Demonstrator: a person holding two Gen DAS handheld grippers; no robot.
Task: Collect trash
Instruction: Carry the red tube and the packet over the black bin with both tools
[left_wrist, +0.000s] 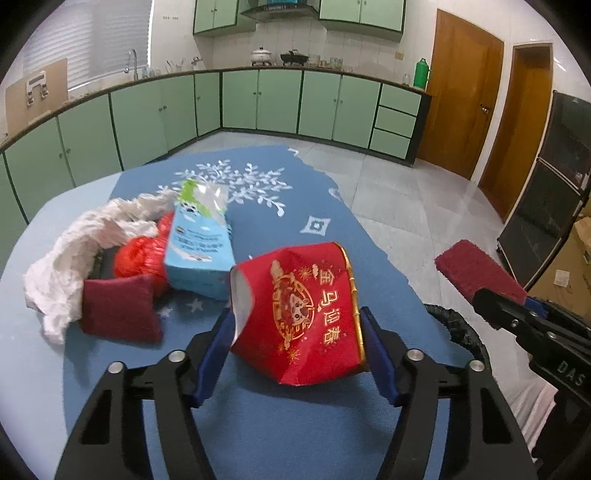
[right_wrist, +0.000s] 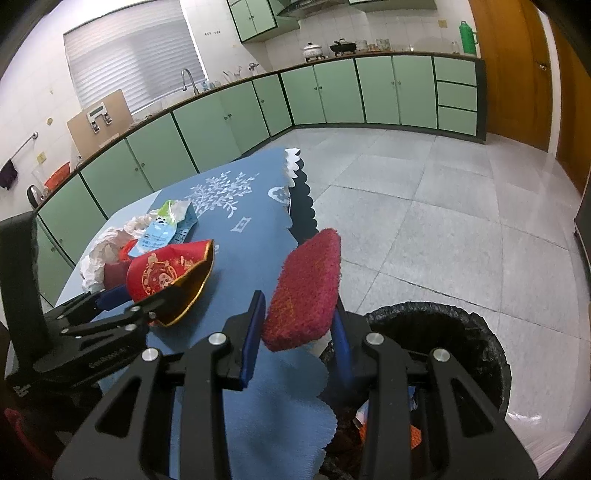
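My left gripper (left_wrist: 297, 325) is shut on a crushed red paper cup with gold print (left_wrist: 303, 314), held just above the blue tablecloth (left_wrist: 258, 424). My right gripper (right_wrist: 299, 317) is shut on a dark red scouring pad (right_wrist: 306, 291) and holds it over the table's edge, beside a bin lined with a black bag (right_wrist: 461, 332). Left on the cloth lie a blue milk carton (left_wrist: 201, 243), crumpled white tissue (left_wrist: 74, 254), a red plastic net (left_wrist: 142, 254) and a second dark red pad (left_wrist: 118, 310).
The bin holds some trash (right_wrist: 384, 428) and stands on the tiled floor (right_wrist: 443, 206) at the table's right. Green kitchen cabinets (left_wrist: 258, 103) line the far walls. Wooden doors (left_wrist: 461, 96) stand at the right.
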